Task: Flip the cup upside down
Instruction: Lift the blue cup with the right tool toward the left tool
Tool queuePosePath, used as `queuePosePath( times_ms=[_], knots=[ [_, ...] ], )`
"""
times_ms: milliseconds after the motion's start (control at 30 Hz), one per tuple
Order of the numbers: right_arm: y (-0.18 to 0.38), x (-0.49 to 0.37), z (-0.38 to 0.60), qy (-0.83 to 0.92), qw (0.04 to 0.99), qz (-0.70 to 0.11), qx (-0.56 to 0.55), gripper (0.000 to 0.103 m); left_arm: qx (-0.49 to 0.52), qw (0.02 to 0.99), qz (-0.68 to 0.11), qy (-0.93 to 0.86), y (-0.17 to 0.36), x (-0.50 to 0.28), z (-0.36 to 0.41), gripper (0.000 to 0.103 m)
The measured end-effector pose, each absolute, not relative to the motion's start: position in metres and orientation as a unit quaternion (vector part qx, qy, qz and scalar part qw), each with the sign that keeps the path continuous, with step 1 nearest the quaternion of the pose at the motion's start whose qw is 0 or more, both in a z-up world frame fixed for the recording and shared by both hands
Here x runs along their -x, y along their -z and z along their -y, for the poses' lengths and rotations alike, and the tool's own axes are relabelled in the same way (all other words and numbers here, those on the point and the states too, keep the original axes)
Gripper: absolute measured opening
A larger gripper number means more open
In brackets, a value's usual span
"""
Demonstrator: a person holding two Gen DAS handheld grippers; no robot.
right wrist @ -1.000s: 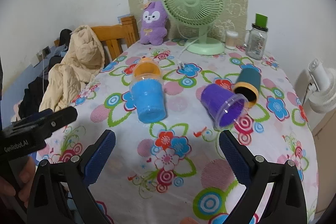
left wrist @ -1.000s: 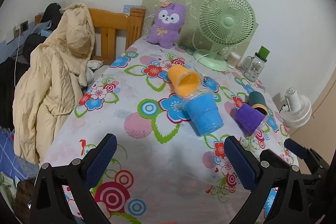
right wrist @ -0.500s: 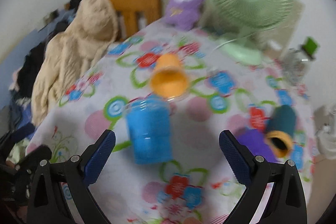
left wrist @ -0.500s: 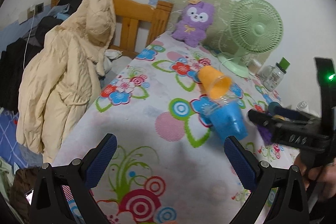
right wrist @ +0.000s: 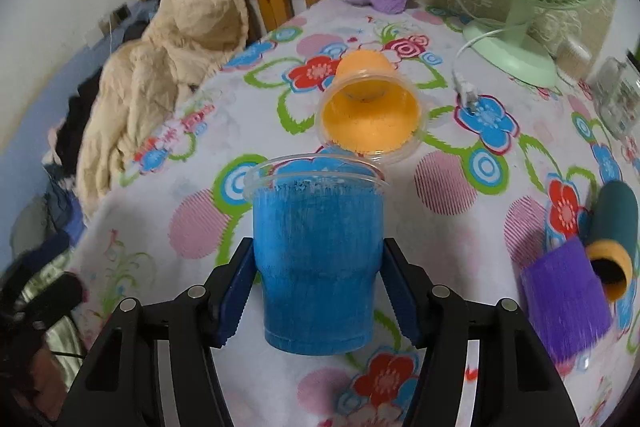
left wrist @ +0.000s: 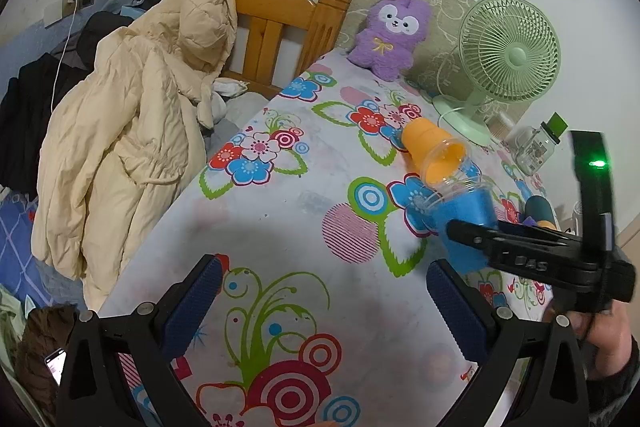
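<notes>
My right tool (right wrist: 318,291) is gripping the blue cup (right wrist: 316,259), frame centre; the orange cup (right wrist: 370,119) is lying empty behind it. My left tool (left wrist: 324,301) is hanging wide.

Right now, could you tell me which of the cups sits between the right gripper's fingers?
The blue cup, lying on its side. The orange cup and purple cup lie outside the right gripper.

Blue cup (right wrist: 316,259): clear glossy plastic rim, rough matt blue body. Just behind it, orange cup (right wrist: 370,115): same clear plastic, grainy lining. Tabletop (left wrist: 280,211): smooth printed floral cloth. Fingers (right wrist: 236,291): ribbed blue pads on matt black plastic.
</notes>
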State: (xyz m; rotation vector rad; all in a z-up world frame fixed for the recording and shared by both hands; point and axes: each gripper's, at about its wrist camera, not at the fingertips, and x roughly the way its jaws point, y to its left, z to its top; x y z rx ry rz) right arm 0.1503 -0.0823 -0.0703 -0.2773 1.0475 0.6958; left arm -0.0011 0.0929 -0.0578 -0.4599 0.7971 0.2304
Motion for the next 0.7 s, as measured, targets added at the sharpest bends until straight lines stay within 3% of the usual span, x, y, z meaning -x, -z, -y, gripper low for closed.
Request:
queuePosePath(
  times_ms=[233, 700],
  knots=[
    [0.051, -0.101, 0.133, -0.263, 0.84, -0.469, 0.074, 0.064, 0.222, 0.89, -0.389, -0.09, 0.058, 0.007, -0.077, 0.103],
    [0.086, -0.048, 0.178, -0.221, 0.828, -0.515, 0.023, 0.067, 0.187, 0.894, -0.405, -0.05, 0.052, 0.024, -0.027, 0.103]
  ],
)
